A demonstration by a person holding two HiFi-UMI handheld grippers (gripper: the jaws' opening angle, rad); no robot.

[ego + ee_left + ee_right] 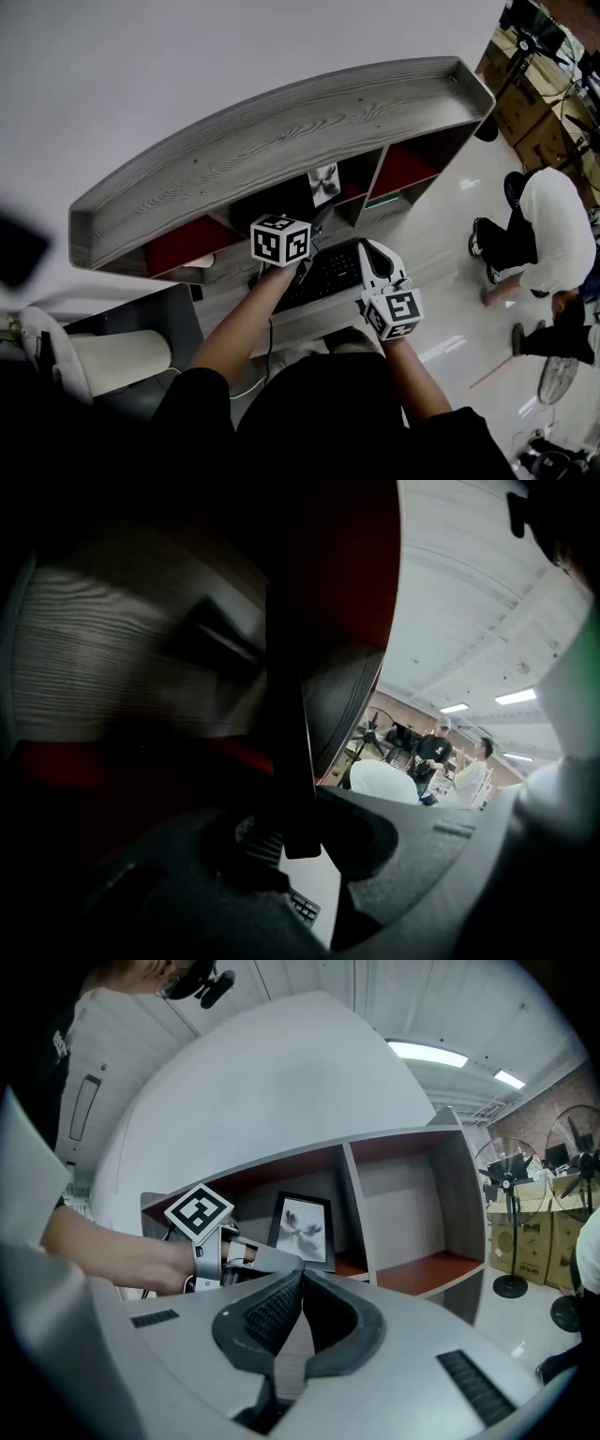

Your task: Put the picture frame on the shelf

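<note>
The picture frame (323, 183), black-edged with a pale flower print, stands upright in the middle compartment of the grey wooden shelf (281, 131). In the right gripper view the picture frame (303, 1230) has my left gripper (281, 1260) at its lower left edge. In the left gripper view the frame's dark edge (289, 714) runs up from between the jaws, and my left gripper (298, 832) is shut on it. In the head view the left gripper (312, 223) reaches into the compartment. My right gripper (369, 247) hangs in front of the shelf, and my right gripper (300, 1277) is shut on nothing.
The shelf has red-floored compartments (431, 1269) either side of the frame. A black keyboard (328, 272) lies on the desk below my grippers. A person (544, 234) crouches on the floor at right, near fans (511, 1204) and cardboard boxes (525, 112). A white chair (94, 361) stands at left.
</note>
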